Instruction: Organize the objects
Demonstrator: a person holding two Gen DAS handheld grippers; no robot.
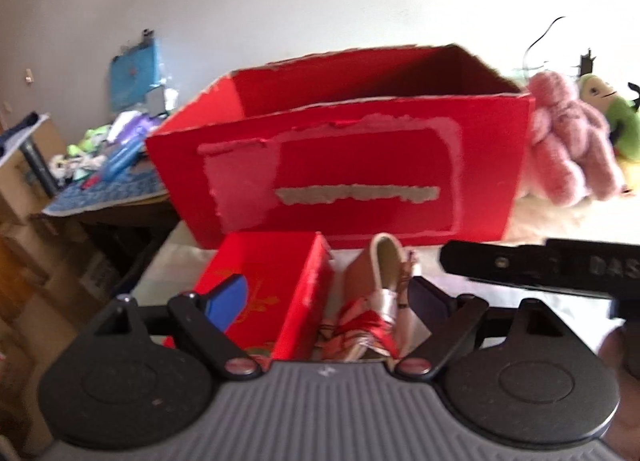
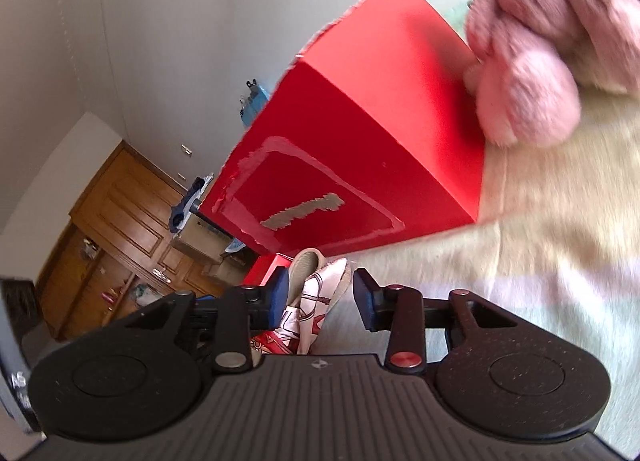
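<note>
Directly ahead, big red box (image 1: 340, 165) blocks; pink plush (image 1: 568, 141) beside it.

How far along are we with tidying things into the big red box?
Done: nothing visibly; the big box's bottom is hidden. In hand: both grippers, left and right, bracket the wrapped shoe, neither clamped. Left: shoe, small box, pink plush.

My left black two-finger gripper (image 1: 324, 297) has blue pads, red pivot screws, ribbed grey housing; my right black gripper (image 2: 320, 297) matches, one pivot silver.
</note>
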